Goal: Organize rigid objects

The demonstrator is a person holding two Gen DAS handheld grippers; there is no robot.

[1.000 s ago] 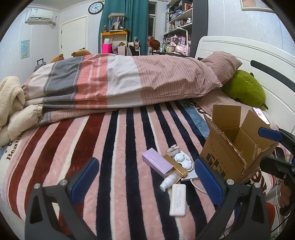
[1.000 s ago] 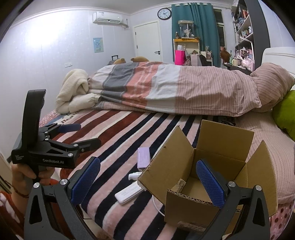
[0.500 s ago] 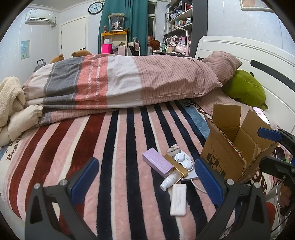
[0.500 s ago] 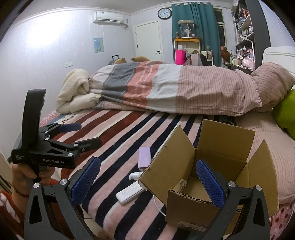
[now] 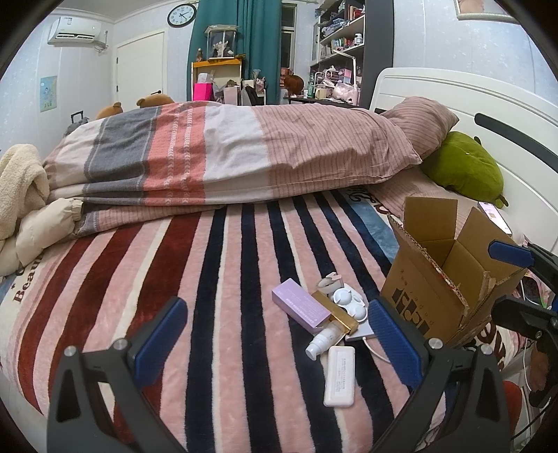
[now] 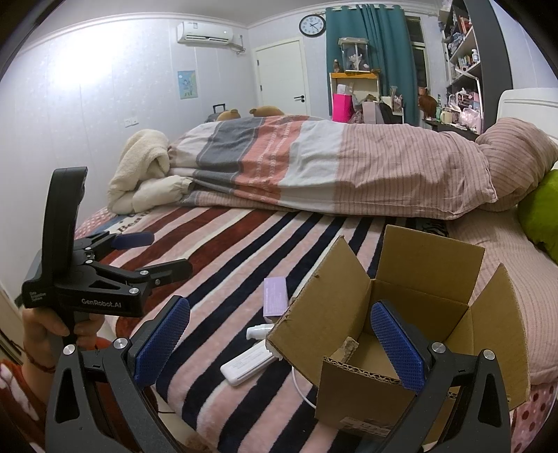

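On the striped bed [image 5: 216,278] an open cardboard box [image 5: 443,278] stands beside a purple box [image 5: 300,306], white case [image 5: 340,376], gold box [image 5: 334,312] and small bottle [image 5: 322,339], while left tongs [image 5: 275,338] and right tongs [image 6: 279,338] gape wide, empty.

Striped blanket [image 5: 209,265], folded duvet [image 5: 244,153], green plush [image 5: 464,167], wall clock [image 5: 181,14], teal curtain [image 5: 240,31]
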